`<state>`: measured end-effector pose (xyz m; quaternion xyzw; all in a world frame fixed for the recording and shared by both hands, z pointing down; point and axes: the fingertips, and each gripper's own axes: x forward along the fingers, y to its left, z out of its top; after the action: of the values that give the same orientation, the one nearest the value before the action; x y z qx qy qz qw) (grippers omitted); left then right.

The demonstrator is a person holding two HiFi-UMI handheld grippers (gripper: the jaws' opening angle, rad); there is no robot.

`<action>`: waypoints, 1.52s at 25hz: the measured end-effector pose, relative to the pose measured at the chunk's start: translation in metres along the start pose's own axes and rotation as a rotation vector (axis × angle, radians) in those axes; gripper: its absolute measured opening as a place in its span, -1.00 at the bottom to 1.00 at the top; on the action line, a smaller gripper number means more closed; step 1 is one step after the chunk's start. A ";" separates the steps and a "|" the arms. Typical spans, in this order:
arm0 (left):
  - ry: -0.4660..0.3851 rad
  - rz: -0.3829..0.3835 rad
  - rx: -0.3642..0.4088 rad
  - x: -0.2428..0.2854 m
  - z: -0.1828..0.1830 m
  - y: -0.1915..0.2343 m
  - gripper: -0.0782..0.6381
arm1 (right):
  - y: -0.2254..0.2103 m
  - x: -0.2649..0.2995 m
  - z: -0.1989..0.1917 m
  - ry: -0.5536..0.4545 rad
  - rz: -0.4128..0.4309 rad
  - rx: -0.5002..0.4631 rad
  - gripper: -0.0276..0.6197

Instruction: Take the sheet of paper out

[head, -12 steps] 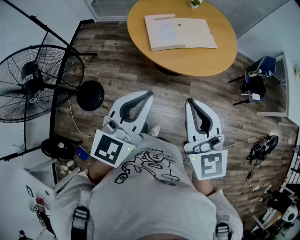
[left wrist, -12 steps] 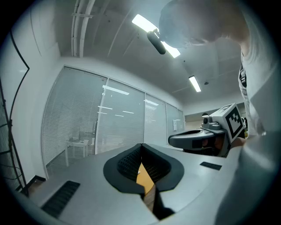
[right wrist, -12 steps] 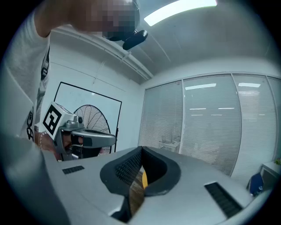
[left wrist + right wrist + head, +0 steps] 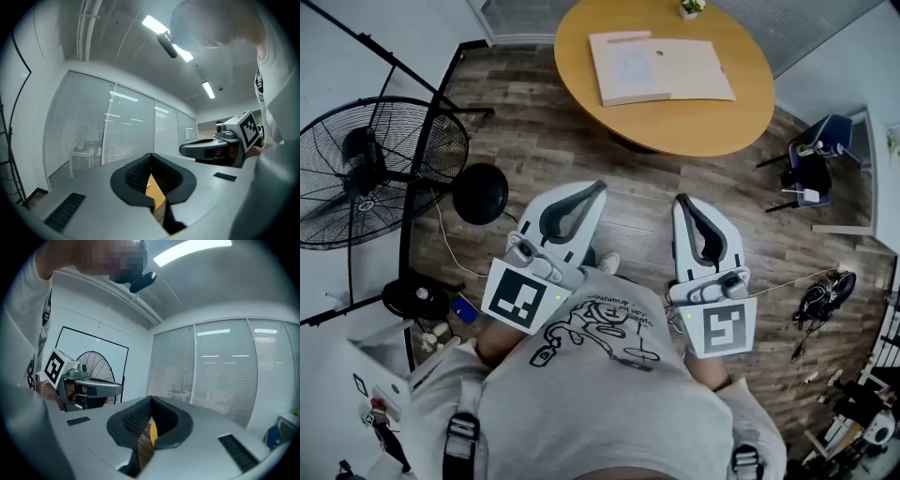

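On the round wooden table (image 4: 675, 127) ahead lies an open pale folder (image 4: 698, 67), with a white sheet of paper (image 4: 623, 66) on its left half. Both grippers are held level near the person's waist, well short of the table and pointing toward it. My left gripper (image 4: 600, 186) is shut with nothing in it; its tips meet in the left gripper view (image 4: 151, 154). The right gripper (image 4: 680, 200) is also shut and empty (image 4: 151, 398). Only a sliver of the orange table (image 4: 154, 192) shows behind the jaws.
A large standing fan (image 4: 370, 164) and a black round base (image 4: 480, 191) stand on the wood floor at left. A chair with blue items (image 4: 811, 159) and cables (image 4: 820, 295) are at right. A white box (image 4: 384, 361) sits lower left. Blinds cover the glass wall (image 4: 122, 131).
The fan head has swung slightly. Both grippers stay in place, still shut.
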<state>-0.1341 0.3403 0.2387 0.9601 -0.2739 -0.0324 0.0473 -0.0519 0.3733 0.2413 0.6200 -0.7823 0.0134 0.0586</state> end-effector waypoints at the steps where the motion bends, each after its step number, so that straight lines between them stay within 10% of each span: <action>1: 0.001 0.000 -0.001 0.001 0.000 0.002 -0.73 | -0.001 0.002 0.000 0.000 0.000 -0.001 -0.89; 38: 0.002 -0.019 -0.010 0.038 0.004 0.081 -0.73 | -0.005 0.089 0.006 0.016 0.006 -0.012 -0.89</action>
<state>-0.1447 0.2511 0.2418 0.9624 -0.2644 -0.0332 0.0520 -0.0675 0.2853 0.2443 0.6173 -0.7837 0.0139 0.0683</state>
